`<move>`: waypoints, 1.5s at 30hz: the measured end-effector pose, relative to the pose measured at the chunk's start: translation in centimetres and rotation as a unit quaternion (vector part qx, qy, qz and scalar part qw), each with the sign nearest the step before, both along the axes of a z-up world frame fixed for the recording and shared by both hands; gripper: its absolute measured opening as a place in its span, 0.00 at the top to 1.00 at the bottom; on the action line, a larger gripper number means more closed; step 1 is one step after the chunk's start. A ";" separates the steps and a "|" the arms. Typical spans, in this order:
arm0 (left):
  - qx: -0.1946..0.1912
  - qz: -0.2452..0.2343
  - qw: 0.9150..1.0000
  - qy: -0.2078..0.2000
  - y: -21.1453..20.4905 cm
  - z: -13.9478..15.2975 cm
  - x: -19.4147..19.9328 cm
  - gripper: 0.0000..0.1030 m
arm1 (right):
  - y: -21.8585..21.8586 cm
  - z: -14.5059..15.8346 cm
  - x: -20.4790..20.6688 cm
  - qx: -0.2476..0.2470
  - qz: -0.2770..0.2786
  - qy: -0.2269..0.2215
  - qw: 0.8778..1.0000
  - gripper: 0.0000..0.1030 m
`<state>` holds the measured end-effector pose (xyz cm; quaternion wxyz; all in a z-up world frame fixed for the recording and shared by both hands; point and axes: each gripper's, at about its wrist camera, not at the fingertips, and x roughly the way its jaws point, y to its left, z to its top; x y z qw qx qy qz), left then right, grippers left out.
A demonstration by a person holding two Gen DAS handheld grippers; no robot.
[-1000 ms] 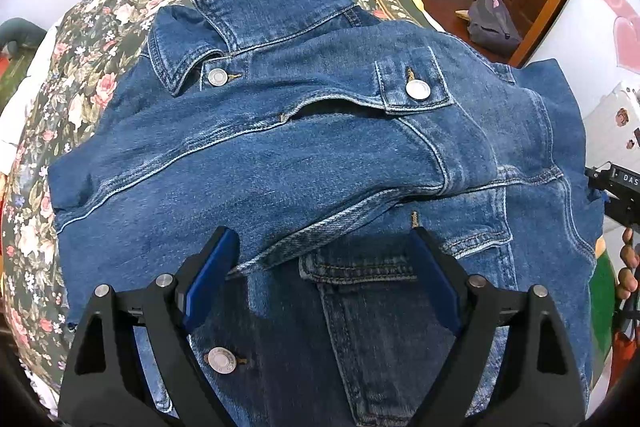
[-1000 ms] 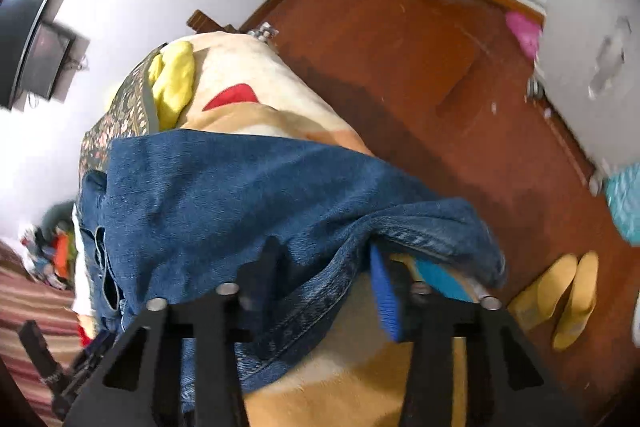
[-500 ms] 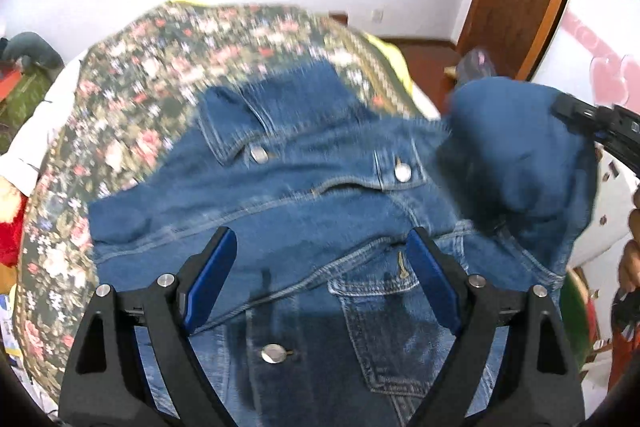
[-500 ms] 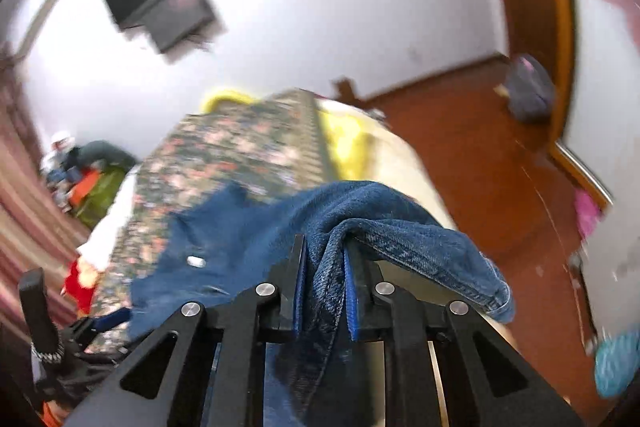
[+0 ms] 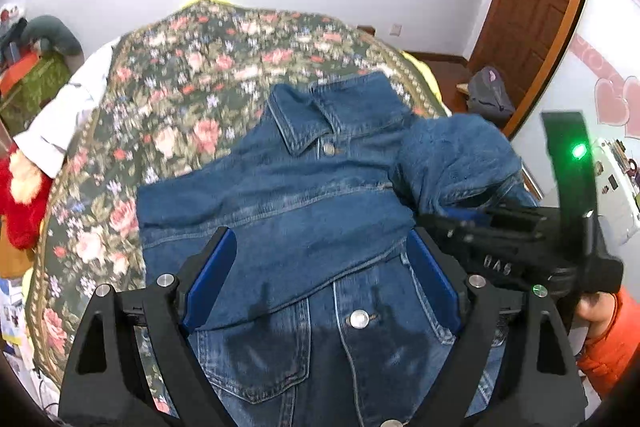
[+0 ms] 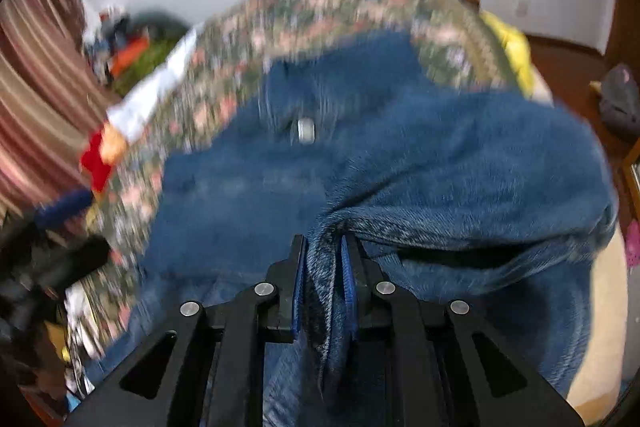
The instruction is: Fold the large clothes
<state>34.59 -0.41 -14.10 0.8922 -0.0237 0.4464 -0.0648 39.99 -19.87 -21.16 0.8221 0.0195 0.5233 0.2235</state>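
A blue denim jacket (image 5: 304,211) lies front-up on the floral bedspread (image 5: 168,99), collar away from me, one sleeve folded across the chest. My left gripper (image 5: 320,267) is open and empty, held above the jacket's middle. My right gripper (image 6: 324,279) is shut on the jacket's right sleeve (image 6: 460,179), holding it lifted in a bunch over the jacket's right side. In the left wrist view the right gripper's black body (image 5: 516,243) shows at the right with the lifted sleeve (image 5: 452,155) draped from it. The right wrist view is motion-blurred.
A red plush toy (image 5: 20,199) and a white garment (image 5: 68,115) lie at the bed's left edge. A yellow pillow (image 6: 508,39) is at the far right of the bed. A grey backpack (image 5: 488,95) sits on the floor by the wooden door (image 5: 536,7).
My right gripper closed on the right sleeve, lifted it and carried it leftward over the jacket. My left gripper rose and drew back from the jacket, staying open.
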 end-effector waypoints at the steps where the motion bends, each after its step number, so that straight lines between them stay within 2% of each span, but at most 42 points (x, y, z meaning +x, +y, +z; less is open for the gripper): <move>1: -0.001 -0.003 1.000 0.005 -0.2 -0.4 0.0 0.15 | 0.1 -0.6 -0.1 -0.009 0.011 0.014 1.000 0.86; 3: -0.002 -0.010 1.000 0.008 -0.8 -0.7 0.1 0.15 | -0.1 -1.3 -0.3 -0.017 0.036 0.049 0.998 0.86; 8: -0.008 -0.038 0.999 0.006 -3.2 -0.6 0.3 0.15 | -2.2 0.1 -1.7 -0.024 0.050 0.075 0.996 0.86; 17: 0.025 -0.108 0.994 -0.009 -9.6 0.9 1.0 0.15 | -7.8 5.8 -5.3 -0.017 0.022 0.014 1.000 0.86; 22: 0.025 -0.156 0.987 -0.011 -13.7 1.3 1.8 0.15 | -12.2 7.5 -6.7 -0.049 -0.028 -0.029 0.998 0.86; 25: 0.061 -0.189 0.980 -0.019 -17.0 0.9 3.0 0.15 | -14.9 7.5 -6.4 -0.061 -0.065 -0.028 0.996 0.86; 28: 0.081 -0.210 0.974 -0.008 -19.6 -0.3 4.6 0.15 | -16.9 7.0 -5.8 -0.039 -0.080 -0.014 0.996 0.86; 30: 0.090 -0.218 0.972 -0.003 -20.7 -1.2 5.5 0.25 | -17.8 6.7 -5.4 -0.021 -0.084 -0.007 0.996 0.86; 32: 0.114 -0.221 0.969 -0.002 -22.0 -2.5 6.5 0.54 | -18.0 6.3 -5.1 -0.013 -0.092 -0.003 0.996 0.86; 33: 0.124 -0.218 0.968 0.000 -22.4 -3.1 6.9 0.61 | -18.1 6.0 -4.8 -0.011 -0.096 0.000 0.995 0.86; 34: 0.125 -0.211 0.970 0.000 -22.4 -3.3 7.0 0.77 | -17.8 5.7 -4.7 -0.011 -0.098 0.000 0.995 0.86; 35: 0.119 -0.203 0.972 -0.001 -21.9 -3.2 6.9 0.83 | -17.7 5.5 -4.5 -0.014 -0.099 -0.001 0.995 0.86; 38: 0.094 -0.181 0.978 -0.031 -20.2 -1.4 6.5 0.88 | -16.5 5.4 -3.9 -0.032 -0.089 -0.020 0.995 0.86; 41: 0.088 -0.166 0.981 -0.056 -17.7 0.8 6.0 0.88 | -15.1 5.5 -2.9 -0.035 -0.073 -0.036 0.996 0.86; 44: 0.089 -0.146 0.983 -0.062 -14.8 2.0 5.8 0.88 | -13.6 4.2 -1.8 -0.046 -0.064 -0.031 0.996 0.86; 45: 0.092 -0.138 0.984 -0.062 -13.7 2.0 5.7 0.88 | -13.0 3.2 -1.3 -0.067 -0.065 -0.026 0.995 0.86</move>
